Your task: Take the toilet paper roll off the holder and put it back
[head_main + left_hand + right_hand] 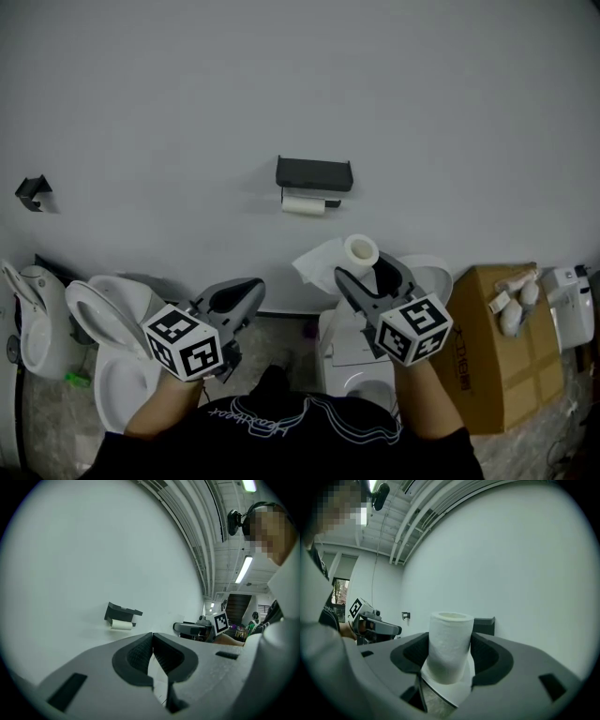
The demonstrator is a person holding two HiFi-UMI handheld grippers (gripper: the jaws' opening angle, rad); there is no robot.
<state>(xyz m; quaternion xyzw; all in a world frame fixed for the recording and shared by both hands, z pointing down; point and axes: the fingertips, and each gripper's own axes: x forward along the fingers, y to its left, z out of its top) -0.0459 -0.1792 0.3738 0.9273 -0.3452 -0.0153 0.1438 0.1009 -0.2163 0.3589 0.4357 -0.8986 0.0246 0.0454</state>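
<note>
Right gripper point(366, 274), lower centre-right of the head view: jaws clamped on the toilet paper roll point(450, 639), which stands upright with a loose sheet point(317, 262) trailing to its left. Left gripper point(153, 638), lower left: jaws pressed together, nothing between them. Black holder point(314, 174), upper centre on the wall point(450, 112), carries a second roll point(303, 202), well apart from both grippers.

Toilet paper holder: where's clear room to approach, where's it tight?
Free: wall between the holder and the toilet paper roll in the right gripper; also left, toward the wall bracket. Tight: a second roll already on the holder; open toilet and cardboard box below.
</note>
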